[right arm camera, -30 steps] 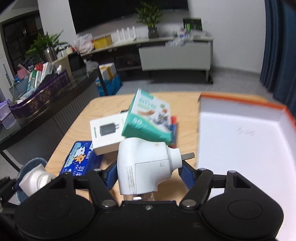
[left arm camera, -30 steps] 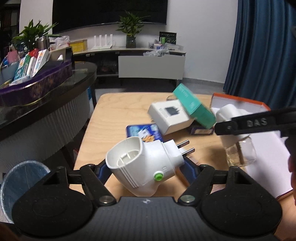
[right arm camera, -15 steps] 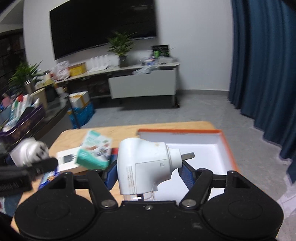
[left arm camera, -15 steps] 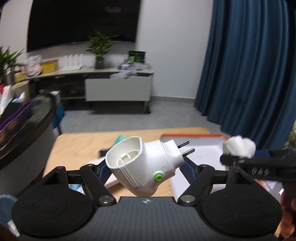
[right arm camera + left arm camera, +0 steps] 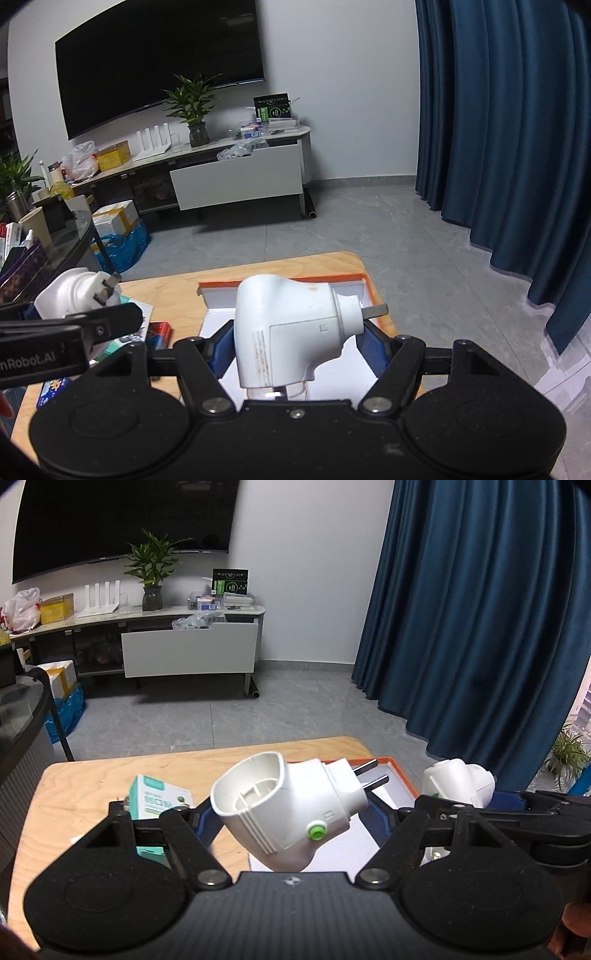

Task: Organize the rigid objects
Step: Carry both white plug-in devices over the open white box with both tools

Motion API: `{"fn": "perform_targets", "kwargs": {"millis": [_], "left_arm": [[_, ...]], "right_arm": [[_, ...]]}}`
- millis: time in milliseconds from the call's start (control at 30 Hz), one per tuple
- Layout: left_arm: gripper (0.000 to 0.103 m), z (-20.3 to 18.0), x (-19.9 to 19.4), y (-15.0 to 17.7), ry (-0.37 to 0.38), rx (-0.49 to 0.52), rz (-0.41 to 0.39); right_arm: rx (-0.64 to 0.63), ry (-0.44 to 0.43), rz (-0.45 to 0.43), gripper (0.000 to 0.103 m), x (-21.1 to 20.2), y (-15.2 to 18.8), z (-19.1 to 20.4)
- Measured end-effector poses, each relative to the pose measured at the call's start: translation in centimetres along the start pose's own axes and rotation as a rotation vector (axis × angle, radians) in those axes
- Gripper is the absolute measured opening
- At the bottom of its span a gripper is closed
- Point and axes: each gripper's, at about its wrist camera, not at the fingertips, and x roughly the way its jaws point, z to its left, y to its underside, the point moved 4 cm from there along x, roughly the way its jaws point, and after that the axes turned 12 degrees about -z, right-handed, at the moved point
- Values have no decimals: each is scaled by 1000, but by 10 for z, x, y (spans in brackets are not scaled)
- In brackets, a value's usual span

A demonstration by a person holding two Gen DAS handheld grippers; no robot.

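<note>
My left gripper (image 5: 293,821) is shut on a white plug adapter with a green button (image 5: 288,812), its two pins pointing up and right. My right gripper (image 5: 295,345) is shut on a plain white plug adapter (image 5: 288,328), whose pin points right. Both are held in the air above the wooden table (image 5: 166,291). An orange-rimmed white tray (image 5: 280,282) lies under and beyond the right gripper. In the left wrist view the tray rim (image 5: 393,762) shows behind the pins, and the right gripper's adapter (image 5: 458,782) is at the right edge.
A teal box (image 5: 159,799), a blue tin (image 5: 55,387) and a small red-and-blue pack (image 5: 159,330) lie on the table left of the tray. A dark glass counter (image 5: 70,247) stands at the left. Grey floor, a TV cabinet and blue curtains lie beyond the table.
Both grippers have risen and swung to the right, away from the pile of boxes and toward the tray, each still holding its adapter. More of the room's floor and the curtains now shows.
</note>
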Motion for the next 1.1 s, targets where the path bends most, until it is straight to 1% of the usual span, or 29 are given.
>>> {"fn": "perform_targets", "kwargs": {"millis": [167, 500, 633, 833, 933, 1100], "left_arm": [[78, -3, 4, -2, 3, 5, 10], [78, -1, 17, -2, -1, 1, 41], [78, -3, 21, -1, 1, 13, 47], [78, -1, 27, 0, -11, 3, 56], [78, -1, 29, 1, -13, -19, 61], [78, -4, 29, 1, -13, 2, 61]], "right_arm": [[-23, -2, 23, 82, 13, 0, -1], [-17, 8, 66, 82, 42, 0, -10], [-14, 3, 71, 82, 47, 1, -10], [-11, -4, 86, 82, 60, 3, -9], [-10, -6, 90, 82, 63, 4, -8], [-19, -18, 105, 82, 69, 8, -8]]}}
